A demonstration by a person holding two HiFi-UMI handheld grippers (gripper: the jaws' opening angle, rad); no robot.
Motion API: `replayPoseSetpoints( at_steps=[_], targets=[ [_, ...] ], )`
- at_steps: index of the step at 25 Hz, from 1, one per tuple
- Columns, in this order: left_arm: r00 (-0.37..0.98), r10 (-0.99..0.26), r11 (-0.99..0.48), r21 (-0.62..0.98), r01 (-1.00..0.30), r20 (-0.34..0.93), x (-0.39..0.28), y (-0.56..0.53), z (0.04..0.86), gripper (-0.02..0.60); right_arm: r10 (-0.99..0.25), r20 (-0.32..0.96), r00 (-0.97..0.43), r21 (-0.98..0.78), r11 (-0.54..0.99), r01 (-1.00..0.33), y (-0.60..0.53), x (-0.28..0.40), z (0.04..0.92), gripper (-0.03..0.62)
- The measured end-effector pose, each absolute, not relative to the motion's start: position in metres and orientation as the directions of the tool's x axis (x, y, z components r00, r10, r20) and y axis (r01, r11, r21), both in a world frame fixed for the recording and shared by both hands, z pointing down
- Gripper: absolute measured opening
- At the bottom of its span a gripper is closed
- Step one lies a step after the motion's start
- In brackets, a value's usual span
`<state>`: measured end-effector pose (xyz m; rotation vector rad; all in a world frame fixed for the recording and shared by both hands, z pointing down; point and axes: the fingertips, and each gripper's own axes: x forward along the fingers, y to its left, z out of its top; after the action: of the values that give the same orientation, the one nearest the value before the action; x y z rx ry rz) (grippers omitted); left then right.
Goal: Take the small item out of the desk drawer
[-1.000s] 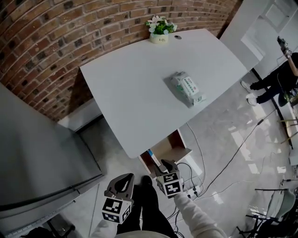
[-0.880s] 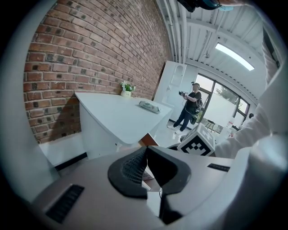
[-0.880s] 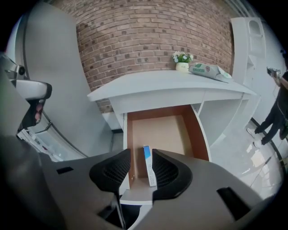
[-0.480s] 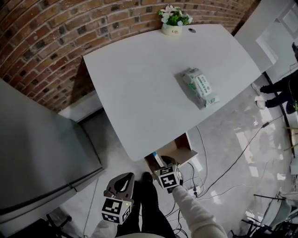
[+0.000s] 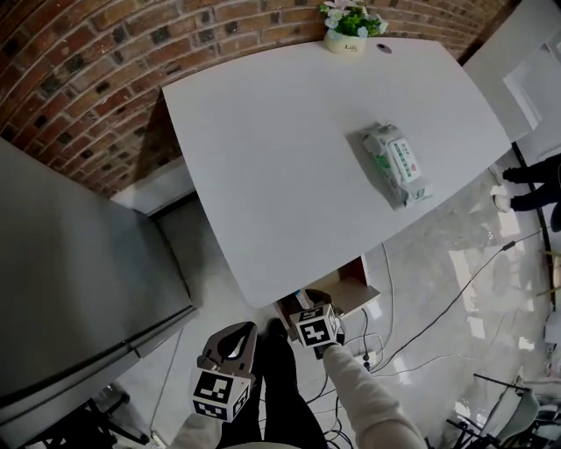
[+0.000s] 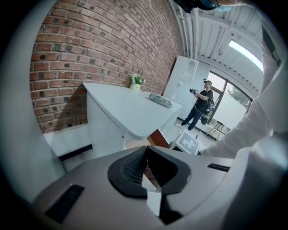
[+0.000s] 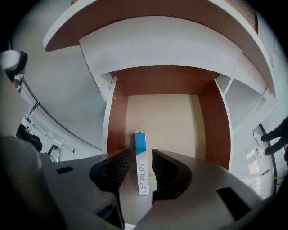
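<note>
Under the white desk point(image 5: 289, 131) the drawer point(image 5: 358, 282) stands open, with brown walls point(image 7: 118, 121) and a beige floor. A narrow blue and white box point(image 7: 141, 161) lies lengthwise near the drawer's left wall. My right gripper point(image 7: 141, 173) is open and straddles the box's near half, with a small gap on each side. In the head view the right gripper point(image 5: 313, 302) reaches into the drawer's front and hides the box. My left gripper point(image 5: 238, 338) hangs back by the person's legs, its pads point(image 6: 135, 164) meeting at the tips with nothing held.
A pack of wipes point(image 5: 397, 164) and a small potted plant point(image 5: 351, 26) sit on the desk. A grey cabinet point(image 5: 70, 289) stands at the left, against the brick wall point(image 5: 79, 70). Cables and a power strip point(image 5: 368, 355) lie on the floor. A person point(image 6: 201, 105) stands far off.
The right gripper has moved forward from in front of the drawer into its opening, over the box. The left gripper has stayed in place. The head view has shifted slightly.
</note>
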<state>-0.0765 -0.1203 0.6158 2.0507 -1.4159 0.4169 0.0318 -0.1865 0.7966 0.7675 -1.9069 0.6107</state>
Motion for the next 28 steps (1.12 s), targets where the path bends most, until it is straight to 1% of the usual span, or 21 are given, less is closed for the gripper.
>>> replayPoseSetpoints(
  at_steps=[9,19,23,25,28],
  targets=[
    [0.357,-0.713,-0.201,0.311,-0.929,0.604,-0.083,-0.119,0.634,0.018,-0.205,0.923,-0.325,-0.091,0.704,-0.704,-0.190,0.022,0.819,0.173],
    [0.335,-0.713,-0.164,0.318,-0.934,0.616,-0.090,-0.122,0.644,0.018,-0.158,0.944,-0.290,-0.091,0.720,-0.688,-0.191,0.023,0.837,0.170],
    [0.329,-0.712,-0.156,0.317,-0.935,0.620,-0.091,-0.120,0.646,0.018,-0.154,0.949,-0.275,-0.079,0.729,-0.680,-0.189,0.020,0.841,0.144],
    [0.326,-0.712,-0.151,0.318,-0.936,0.622,-0.092,-0.119,0.647,0.017,-0.163,0.951,-0.264,-0.063,0.733,-0.678,-0.189,0.020,0.844,0.112],
    [0.321,-0.712,-0.145,0.316,-0.938,0.625,-0.092,-0.117,0.648,0.018,-0.171,0.950,-0.262,-0.058,0.727,-0.685,-0.189,0.021,0.849,0.106]
  ],
)
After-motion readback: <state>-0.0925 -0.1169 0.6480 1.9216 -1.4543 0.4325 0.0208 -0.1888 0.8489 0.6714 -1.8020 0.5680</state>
